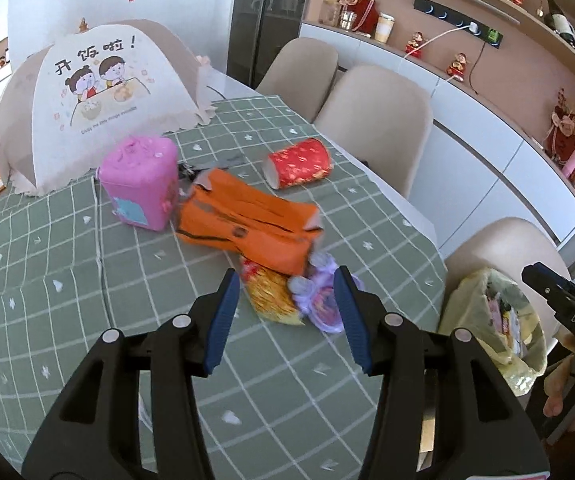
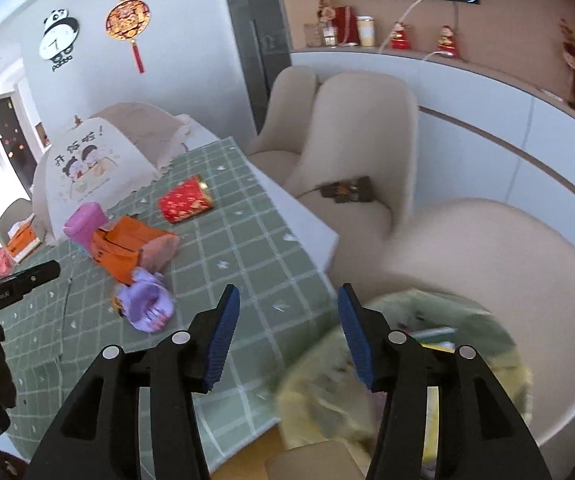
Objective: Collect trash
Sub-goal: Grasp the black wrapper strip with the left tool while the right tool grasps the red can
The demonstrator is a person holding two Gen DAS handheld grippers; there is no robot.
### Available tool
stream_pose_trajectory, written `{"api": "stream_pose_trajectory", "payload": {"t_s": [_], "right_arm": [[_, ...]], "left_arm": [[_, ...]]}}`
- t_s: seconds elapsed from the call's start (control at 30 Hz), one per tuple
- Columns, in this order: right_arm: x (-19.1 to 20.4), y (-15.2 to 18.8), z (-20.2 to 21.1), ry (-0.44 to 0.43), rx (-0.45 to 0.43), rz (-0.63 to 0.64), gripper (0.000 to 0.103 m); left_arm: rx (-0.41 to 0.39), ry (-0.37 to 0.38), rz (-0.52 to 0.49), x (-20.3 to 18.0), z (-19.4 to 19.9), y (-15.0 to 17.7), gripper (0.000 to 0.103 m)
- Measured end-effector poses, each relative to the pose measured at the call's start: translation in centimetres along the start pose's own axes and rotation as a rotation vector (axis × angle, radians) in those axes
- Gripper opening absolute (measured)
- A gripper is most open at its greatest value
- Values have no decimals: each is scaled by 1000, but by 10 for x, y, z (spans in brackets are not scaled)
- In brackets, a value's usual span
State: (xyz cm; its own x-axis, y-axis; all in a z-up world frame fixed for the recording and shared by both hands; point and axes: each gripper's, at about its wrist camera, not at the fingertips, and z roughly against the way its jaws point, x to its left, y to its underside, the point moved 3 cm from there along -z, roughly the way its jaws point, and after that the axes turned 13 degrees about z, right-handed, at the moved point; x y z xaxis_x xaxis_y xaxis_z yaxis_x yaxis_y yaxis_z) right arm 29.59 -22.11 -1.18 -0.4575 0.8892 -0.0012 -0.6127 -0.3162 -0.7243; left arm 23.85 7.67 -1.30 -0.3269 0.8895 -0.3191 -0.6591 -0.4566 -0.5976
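A yellow-red snack wrapper (image 1: 270, 296) and a purple plastic piece (image 1: 319, 300) lie together on the green checked tablecloth (image 1: 87, 280), just beyond my open, empty left gripper (image 1: 287, 284). The purple piece also shows in the right wrist view (image 2: 147, 304). A yellow-green trash bag (image 1: 495, 320) holding several wrappers sits on the near chair at the table's right edge. My right gripper (image 2: 285, 300) is open and empty, above the table edge and the bag (image 2: 387, 360). It appears in the left wrist view (image 1: 559, 296) beside the bag.
An orange tissue box (image 1: 247, 224), a pink container (image 1: 139, 184) and a red roll (image 1: 299, 162) lie further back. A beige food cover (image 1: 99, 96) stands at the far left. Beige chairs (image 1: 375, 120) line the table's right side; a white cabinet (image 2: 507, 128) stands behind them.
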Motion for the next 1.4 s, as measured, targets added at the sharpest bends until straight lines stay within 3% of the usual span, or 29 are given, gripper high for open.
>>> {"api": "stream_pose_trajectory", "payload": {"t_s": [0.23, 0.4, 0.53, 0.67, 0.8, 1.0, 1.1, 1.27, 1.4], "right_arm": [[55, -34, -53, -79, 37, 54, 48], [89, -54, -88, -67, 68, 138, 48], [105, -74, -119, -66, 68, 124, 48], [117, -92, -146, -58, 73, 117, 48], [127, -105, -172, -34, 101, 147, 48], [116, -112, -193, 32, 138, 174, 48], [104, -111, -203, 38, 160, 139, 48], [94, -113, -220, 19, 169, 95, 48], [100, -114, -229, -27, 164, 72, 48]], "left_arm": [[-6, 0, -2, 35, -12, -26, 47], [-7, 58, -19, 68, -24, -58, 47], [-78, 109, -108, 110, -32, -121, 47], [-109, 130, -220, 141, -62, -182, 54], [62, 226, -291, 161, -132, -226, 54], [255, 328, -413, 164, -216, -233, 54], [320, 361, -452, 157, -234, -221, 54], [379, 414, -431, 154, -238, -209, 52], [476, 438, -410, 148, -240, -193, 53]]}}
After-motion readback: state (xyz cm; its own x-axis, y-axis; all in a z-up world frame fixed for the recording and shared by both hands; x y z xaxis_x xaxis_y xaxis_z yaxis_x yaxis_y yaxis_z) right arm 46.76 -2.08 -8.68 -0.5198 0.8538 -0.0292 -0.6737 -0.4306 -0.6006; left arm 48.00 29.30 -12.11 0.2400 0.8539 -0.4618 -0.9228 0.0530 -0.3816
